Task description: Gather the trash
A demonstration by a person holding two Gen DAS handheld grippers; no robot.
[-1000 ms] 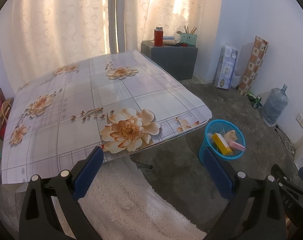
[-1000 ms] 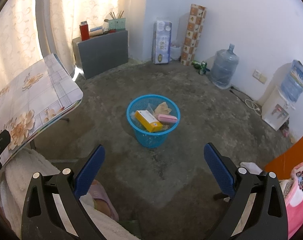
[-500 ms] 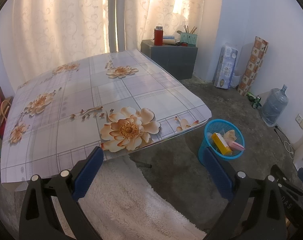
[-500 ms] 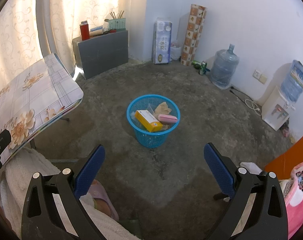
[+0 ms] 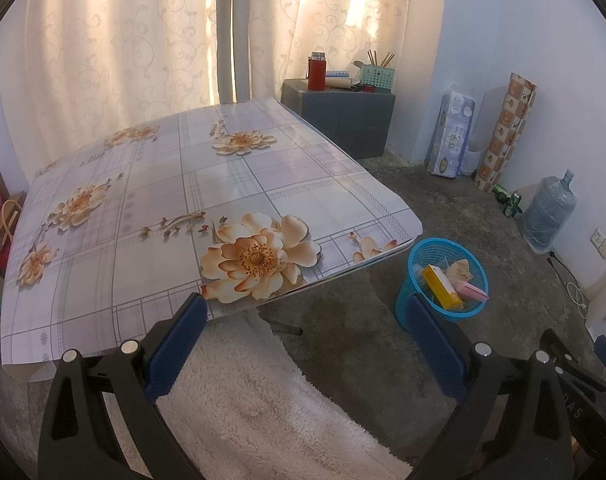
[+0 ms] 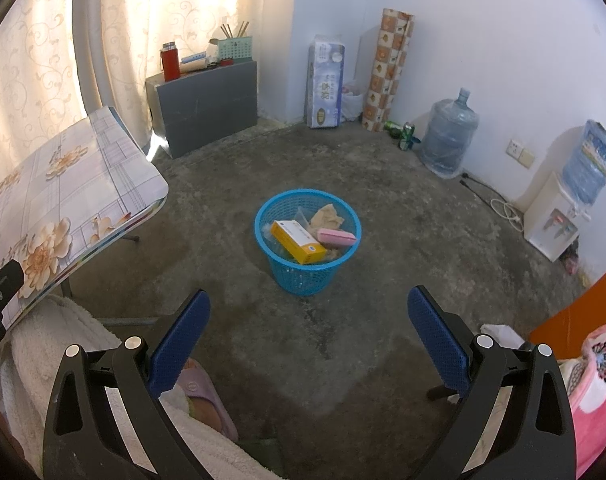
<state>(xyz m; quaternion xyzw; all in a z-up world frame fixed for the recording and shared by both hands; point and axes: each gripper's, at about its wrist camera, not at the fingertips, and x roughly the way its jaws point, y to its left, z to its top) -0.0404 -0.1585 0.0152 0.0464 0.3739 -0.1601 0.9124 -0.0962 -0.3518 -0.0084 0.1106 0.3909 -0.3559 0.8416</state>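
Blue basket (image 6: 308, 240) stands upright on the floor beside the tabletop (image 5: 191, 200). Yellow box (image 6: 298, 241) lies tilted inside, long axis running diagonally. Left tongs (image 5: 307, 344) and right tongs (image 6: 309, 334) both spread apart, empty.

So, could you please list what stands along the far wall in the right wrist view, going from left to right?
Red flask → green pen holder → tissue roll pack → patterned roll → green cans → water jug → water dispenser.
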